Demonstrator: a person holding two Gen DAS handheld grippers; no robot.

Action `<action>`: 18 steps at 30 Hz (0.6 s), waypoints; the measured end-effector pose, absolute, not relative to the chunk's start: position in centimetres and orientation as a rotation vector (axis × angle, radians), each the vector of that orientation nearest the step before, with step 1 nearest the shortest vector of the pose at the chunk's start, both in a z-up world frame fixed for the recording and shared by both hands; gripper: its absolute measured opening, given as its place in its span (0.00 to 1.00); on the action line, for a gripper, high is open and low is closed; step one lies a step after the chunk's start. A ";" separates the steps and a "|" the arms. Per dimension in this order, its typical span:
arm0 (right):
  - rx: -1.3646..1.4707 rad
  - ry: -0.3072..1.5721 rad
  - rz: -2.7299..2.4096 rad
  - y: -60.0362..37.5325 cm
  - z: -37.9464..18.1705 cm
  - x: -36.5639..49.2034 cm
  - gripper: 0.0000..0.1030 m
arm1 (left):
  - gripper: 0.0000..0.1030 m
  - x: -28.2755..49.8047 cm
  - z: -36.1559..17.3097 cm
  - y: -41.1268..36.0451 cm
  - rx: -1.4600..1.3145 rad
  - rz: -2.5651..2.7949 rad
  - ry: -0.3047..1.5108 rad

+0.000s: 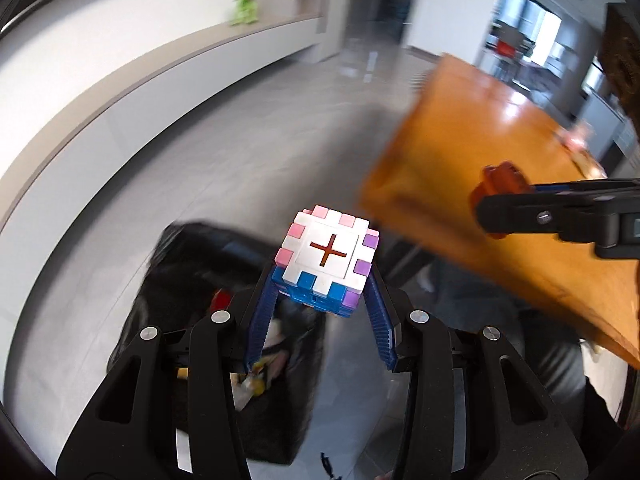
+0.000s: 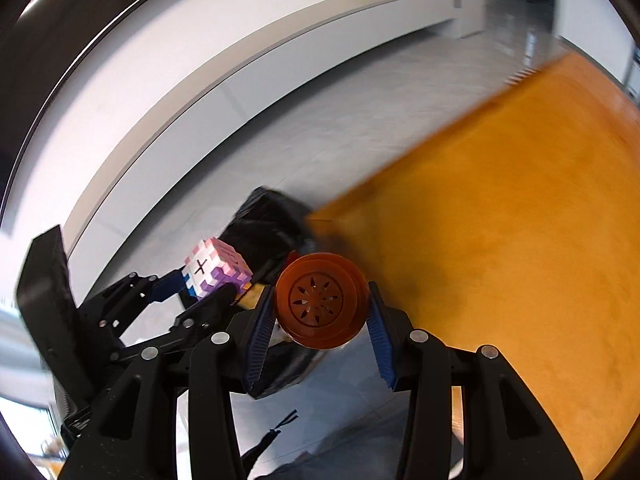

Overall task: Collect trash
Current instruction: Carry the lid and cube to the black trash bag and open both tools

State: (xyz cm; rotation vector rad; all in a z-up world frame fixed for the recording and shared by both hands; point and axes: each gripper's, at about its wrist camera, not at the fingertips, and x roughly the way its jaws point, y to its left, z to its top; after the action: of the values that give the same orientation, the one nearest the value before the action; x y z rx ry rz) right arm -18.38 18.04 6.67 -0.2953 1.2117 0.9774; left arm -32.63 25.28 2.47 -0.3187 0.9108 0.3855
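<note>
Bin bag [image 1: 208,320] sits right under the left claw [image 1: 324,280], which squeezes a block cube [image 1: 328,256]. The right claw [image 2: 320,300] beside it squeezes a brown lid [image 2: 320,300]. Best to hold each over the bag's hole, then let go.

We count two grippers: the left gripper [image 1: 326,280] and the right gripper [image 2: 322,312]. We see one puzzle cube [image 1: 326,258] and one brown round lid [image 2: 320,300], one item to each gripper. We also count one black trash bag [image 1: 192,264], one orange table [image 2: 500,240] and one green toy [image 1: 244,10] on the ledge.
</note>
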 end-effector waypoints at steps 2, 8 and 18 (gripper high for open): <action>-0.324 1.216 1.017 20.2 6.4 -20.1 0.45 | 0.42 -34.5 1.7 26.8 -0.350 0.433 0.919; -0.389 1.227 1.082 26.2 4.9 -22.4 0.68 | 0.96 -39.7 0.4 30.6 -0.505 0.556 0.920; -0.395 1.232 1.125 25.5 4.6 -24.0 0.68 | 0.94 -42.7 0.7 33.3 -0.653 0.638 0.863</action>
State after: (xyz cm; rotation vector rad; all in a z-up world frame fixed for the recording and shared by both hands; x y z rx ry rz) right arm -24.01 25.54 4.60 -0.3947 1.2325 1.1245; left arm -42.68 33.31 0.69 -0.6529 0.8628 0.6378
